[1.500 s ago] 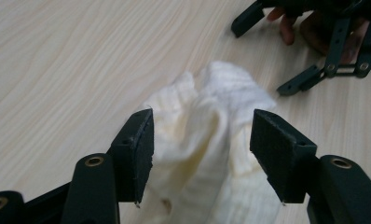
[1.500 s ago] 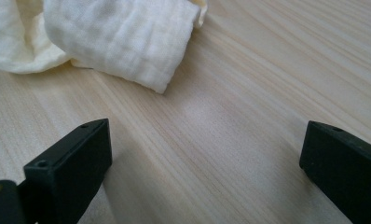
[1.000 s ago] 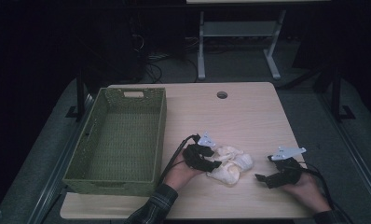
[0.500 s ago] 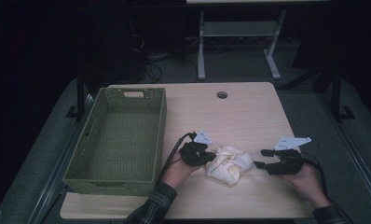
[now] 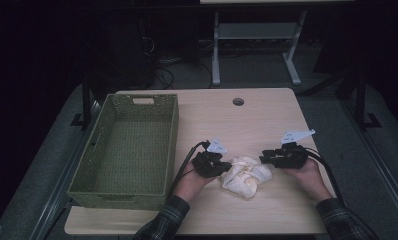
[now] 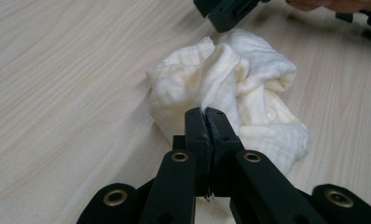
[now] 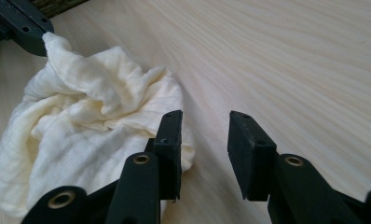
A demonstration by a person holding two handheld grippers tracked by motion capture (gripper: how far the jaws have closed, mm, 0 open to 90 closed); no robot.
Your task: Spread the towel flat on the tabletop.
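Note:
A crumpled cream cloth (image 5: 246, 175) lies on the wooden table (image 5: 267, 115) near its front edge. My left gripper (image 5: 226, 167) is at the cloth's left side. In the left gripper view, this gripper (image 6: 206, 114) is shut on a raised fold of the cloth (image 6: 249, 84). My right gripper (image 5: 263, 159) is at the cloth's right edge. In the right gripper view its jaws (image 7: 204, 130) have just been closing. A gap with bare table still shows between them, and the cloth (image 7: 90, 116) lies just beside one jaw.
A green woven basket (image 5: 171, 145) stands empty on the left part of the table. A round cable hole (image 5: 238, 101) sits near the far edge. Cables trail from both grippers toward the front. Dark floor and a white stand (image 5: 217, 55) lie beyond the table.
My right gripper has moved left and a little away from the front edge, up to the cloth's right side, and its jaws have narrowed. The left hand has stayed at the cloth.

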